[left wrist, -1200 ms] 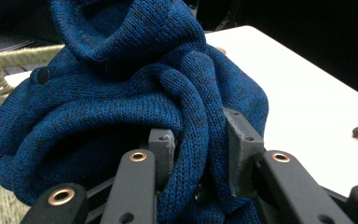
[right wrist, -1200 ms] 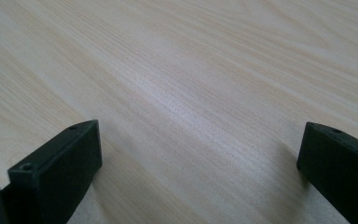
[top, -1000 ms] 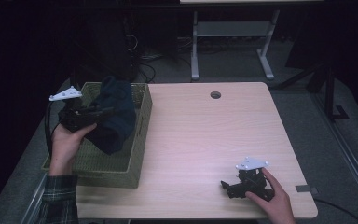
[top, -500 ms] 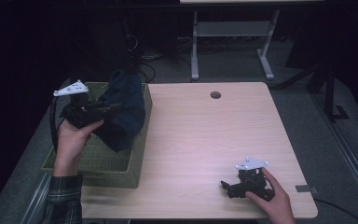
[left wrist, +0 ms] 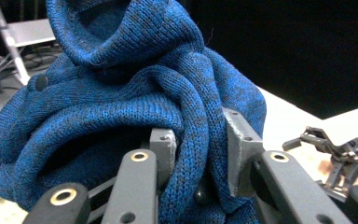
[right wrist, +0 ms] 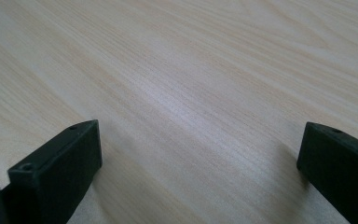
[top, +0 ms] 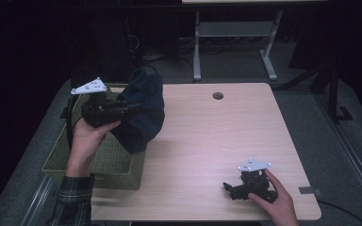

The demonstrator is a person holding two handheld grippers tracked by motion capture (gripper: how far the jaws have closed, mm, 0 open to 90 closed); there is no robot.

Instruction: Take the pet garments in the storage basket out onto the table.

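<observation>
Lifted from the one basket, one sweater hangs clenched in left gripper; right gripper seemingly released.

Sweater blue w/ dark flecks; basket olive green; table pale woodgrain; sleeve plaid.

This looks like a lab or a test room, not a home. The light wooden table has a round cable hole, as office desks have. It stands on a grey carpet floor, and the room around it is very dark. Behind the table there is a metal frame of another desk or stand, with loose cables lying on the floor beside it. A piece of grey tape is stuck on the near right corner of the table. A woven green basket sits at the left edge.
</observation>
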